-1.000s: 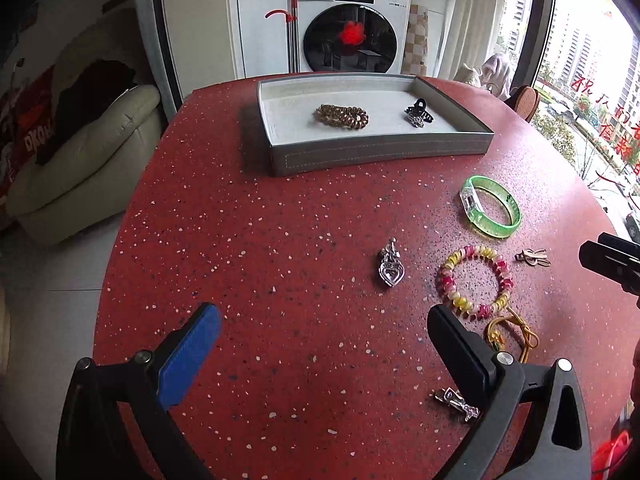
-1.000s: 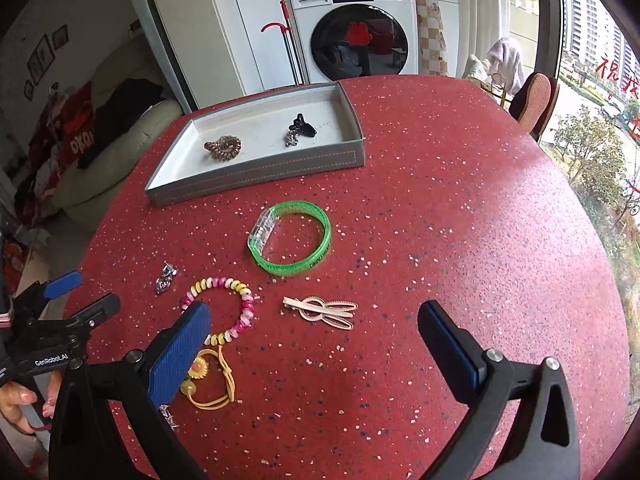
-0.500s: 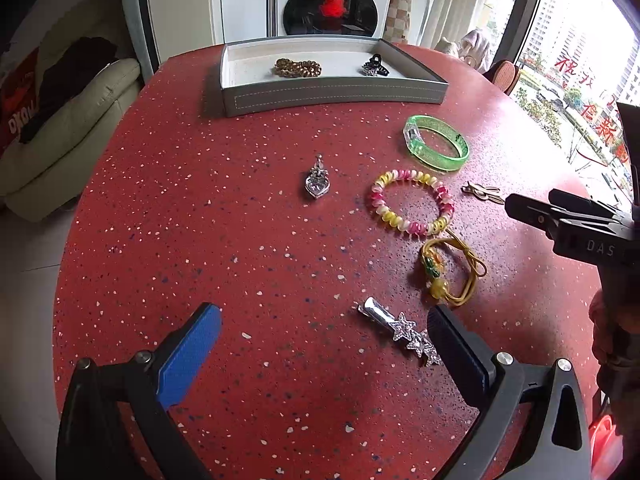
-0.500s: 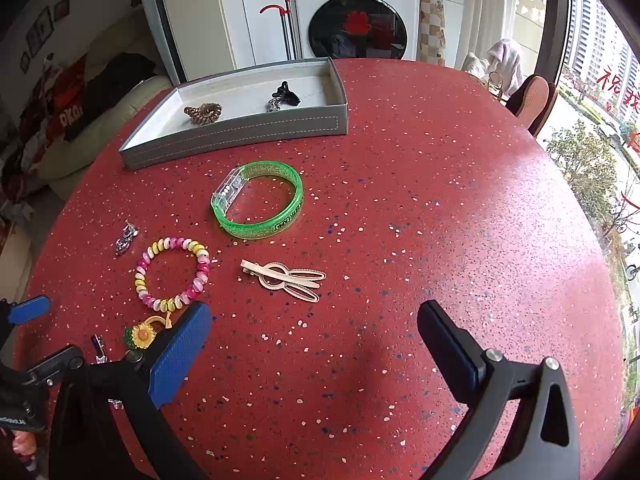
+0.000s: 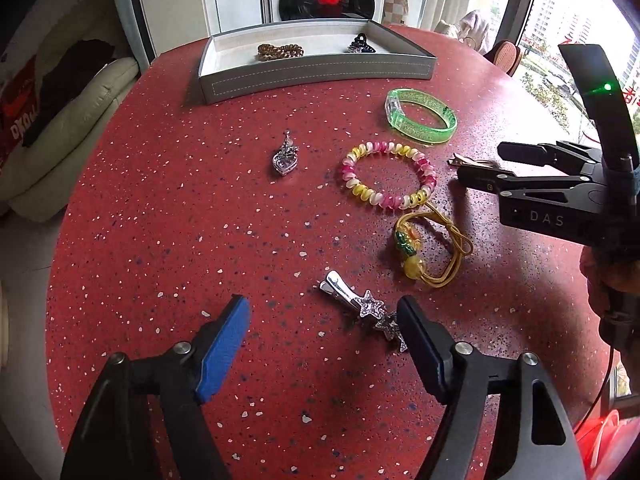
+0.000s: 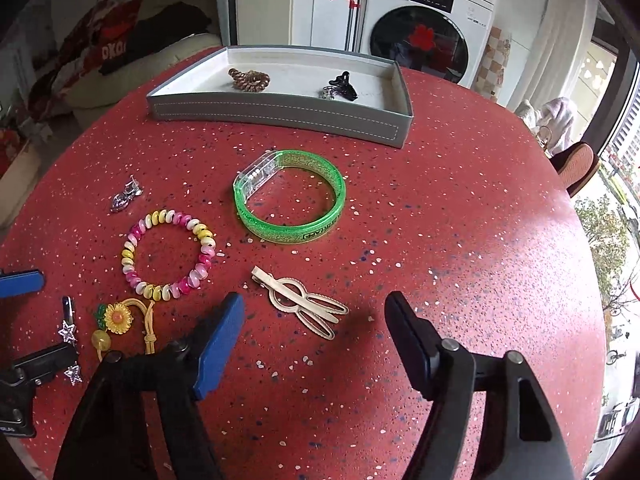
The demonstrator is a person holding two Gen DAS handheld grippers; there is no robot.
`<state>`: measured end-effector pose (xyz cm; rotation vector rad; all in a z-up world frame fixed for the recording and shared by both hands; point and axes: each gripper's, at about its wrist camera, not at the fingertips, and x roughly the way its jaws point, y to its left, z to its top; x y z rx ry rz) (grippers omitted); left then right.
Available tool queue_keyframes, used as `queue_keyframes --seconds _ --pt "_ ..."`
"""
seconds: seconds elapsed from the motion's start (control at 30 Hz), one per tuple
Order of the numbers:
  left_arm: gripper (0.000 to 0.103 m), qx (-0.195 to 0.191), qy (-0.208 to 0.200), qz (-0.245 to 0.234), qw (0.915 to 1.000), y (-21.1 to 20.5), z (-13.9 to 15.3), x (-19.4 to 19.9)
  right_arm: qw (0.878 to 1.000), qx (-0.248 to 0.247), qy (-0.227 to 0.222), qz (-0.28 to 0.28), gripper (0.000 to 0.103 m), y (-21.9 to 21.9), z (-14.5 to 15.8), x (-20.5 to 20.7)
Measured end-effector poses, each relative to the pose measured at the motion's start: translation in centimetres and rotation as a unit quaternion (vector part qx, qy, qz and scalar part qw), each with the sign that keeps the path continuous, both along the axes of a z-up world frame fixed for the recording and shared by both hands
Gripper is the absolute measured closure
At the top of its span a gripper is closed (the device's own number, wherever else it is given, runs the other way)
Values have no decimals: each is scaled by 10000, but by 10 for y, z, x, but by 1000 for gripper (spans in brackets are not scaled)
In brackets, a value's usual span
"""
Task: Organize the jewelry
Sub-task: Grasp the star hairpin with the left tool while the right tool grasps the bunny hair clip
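On the red speckled table, a silver star hair clip (image 5: pixel 362 304) lies just ahead of my left gripper (image 5: pixel 324 320), whose jaws are closing; the clip's star end reaches the right finger (image 5: pixel 416 336), pads not pressing on it. A cream rabbit-shaped clip (image 6: pixel 300 302) lies between the tips of my right gripper (image 6: pixel 314 320), whose jaws are closing around it without touching. Beyond lie a pink-yellow bead bracelet (image 6: pixel 168 256), a green bangle (image 6: pixel 290 208), a silver heart pendant (image 5: pixel 285 159) and a sunflower hair tie (image 5: pixel 428 248). The grey tray (image 6: pixel 280 110) holds a brown coil tie and a black claw clip.
The right gripper body (image 5: pixel 560 196) and a hand reach in at the right of the left wrist view. The table's rounded edge runs close to the left. A sofa (image 5: pixel 60 120) and a washing machine (image 6: pixel 424 36) stand beyond the table.
Both grippers have narrowed their jaws and come lower. The left has drawn back toward the star clip; the right has rolled and settled over the rabbit clip.
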<state>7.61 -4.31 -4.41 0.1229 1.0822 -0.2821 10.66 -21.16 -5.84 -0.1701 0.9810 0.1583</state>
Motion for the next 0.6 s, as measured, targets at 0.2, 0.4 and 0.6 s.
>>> queue_keyframes --seconds 0.2,0.4,0.6 --pt "36 4 -120 -179 9998 -5 4 -5 9994 169 69 299 51 4 0 7" --pt "65 -102 -182 -547 9983 -8 7 -10 9988 147 212 426 82 17 2 4" --pt "84 -509 -205 -676 9962 6 11 -7 9996 81 195 198 85 20 3 -2"
